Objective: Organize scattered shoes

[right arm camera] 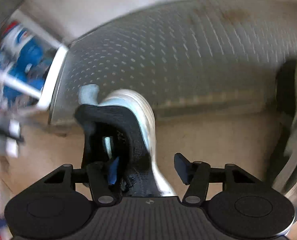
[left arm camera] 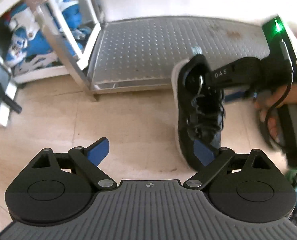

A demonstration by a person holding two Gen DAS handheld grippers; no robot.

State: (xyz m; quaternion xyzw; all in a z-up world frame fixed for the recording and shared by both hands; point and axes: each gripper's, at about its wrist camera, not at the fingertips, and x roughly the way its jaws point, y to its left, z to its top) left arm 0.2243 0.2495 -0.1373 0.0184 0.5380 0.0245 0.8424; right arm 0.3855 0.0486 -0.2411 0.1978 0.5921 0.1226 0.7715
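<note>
One black sneaker [left arm camera: 200, 108] with a white sole hangs just off the beige floor [left arm camera: 112, 124], in front of the lower shelf [left arm camera: 168, 46] of a metal rack, heel toward the shelf and toe toward the left wrist camera. That shelf is a grey sheet dotted with rows of small perforations, bare on its surface apart from a few brownish stains near the back right, and framed by bright metal angle posts [left arm camera: 68, 46]; nothing lies between the shoe and the shelf's front lip. To the left, behind the post, a second white rack carries a jumble of blue-and-white shoes [left arm camera: 28, 46] (too blurred to count). The right claw [right arm camera: 146, 170] has one blue-padded finger inside the sneaker's [right arm camera: 120, 132] opening and the other outside the white sole; in its own view the outer finger stands clear of the sole, so whether it truly clamps the collar cannot be told, though the shoe hangs from it. A hand [left arm camera: 288, 108] grips the grey handle of that tool, a green light glowing on its body. The left claw [left arm camera: 151, 154] is spread wide with nothing between its two blue pads, its right-side finger overlapping the sneaker's toe in the left wrist view.
</note>
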